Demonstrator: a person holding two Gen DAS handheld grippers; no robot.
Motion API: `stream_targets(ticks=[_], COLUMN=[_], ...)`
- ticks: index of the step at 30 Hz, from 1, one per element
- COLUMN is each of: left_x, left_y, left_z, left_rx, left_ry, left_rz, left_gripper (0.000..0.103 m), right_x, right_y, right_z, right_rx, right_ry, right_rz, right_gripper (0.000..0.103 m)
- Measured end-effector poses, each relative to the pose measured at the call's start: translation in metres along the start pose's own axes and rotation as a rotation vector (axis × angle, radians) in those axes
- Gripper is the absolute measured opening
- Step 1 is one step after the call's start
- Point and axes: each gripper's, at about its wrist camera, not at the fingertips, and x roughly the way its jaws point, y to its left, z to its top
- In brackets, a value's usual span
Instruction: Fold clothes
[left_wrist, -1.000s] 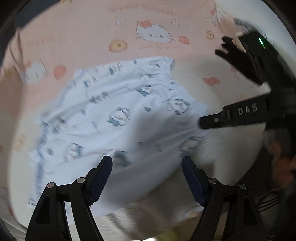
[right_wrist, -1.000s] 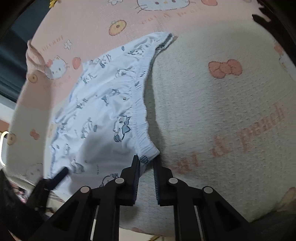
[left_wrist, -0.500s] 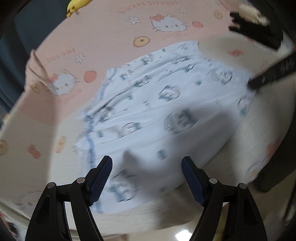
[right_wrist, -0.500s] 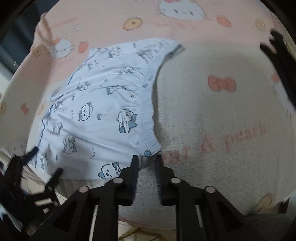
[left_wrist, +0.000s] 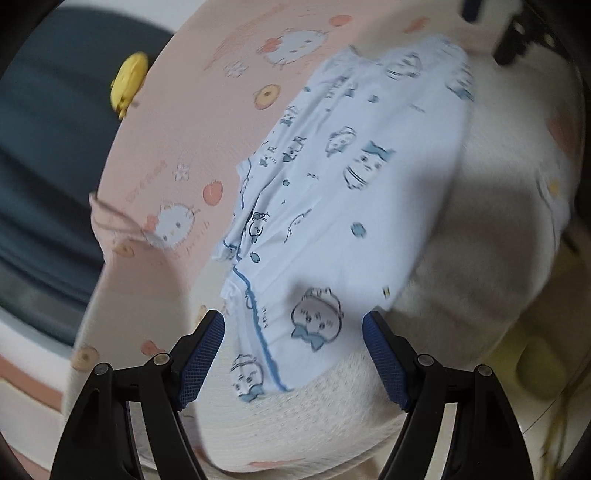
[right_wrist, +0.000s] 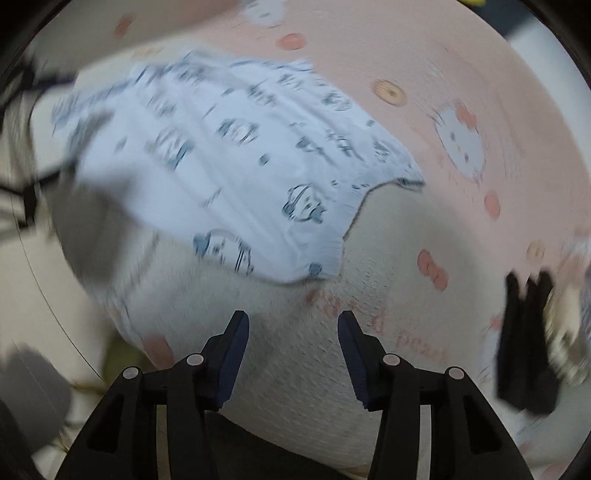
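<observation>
Both grippers hang empty over the light-blue cartoon-print shorts (left_wrist: 354, 206) on the pink blanket (left_wrist: 177, 155): left gripper (left_wrist: 293, 354) spread wide at their lower hem, right gripper (right_wrist: 293, 350), jaws opening, just below their corner.
</observation>
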Motion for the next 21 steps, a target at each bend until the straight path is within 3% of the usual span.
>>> stream_targets(ticks=[5, 14, 21], left_x=[-0.001, 0.010, 0.016], left_y=[-0.007, -0.011, -0.016], left_z=[-0.012, -0.015, -0.023], left_rx=[0.074, 0.160, 0.229], left_ry=[0.011, 0.009, 0.003], left_rz=[0.049, 0.136, 0.208], left_gripper=[0.076, 0.076, 0.076], right_x=[-0.002, 0.007, 0.013], right_y=[0.002, 0.031, 0.047], right_z=[-0.009, -0.010, -0.012], right_rx=[-0.071, -0.392, -0.501], right_ry=[0.004, -0.051, -0.111], right_rz=[-0.064, -0.280, -0.375], right_gripper=[0.049, 0.053, 0.055])
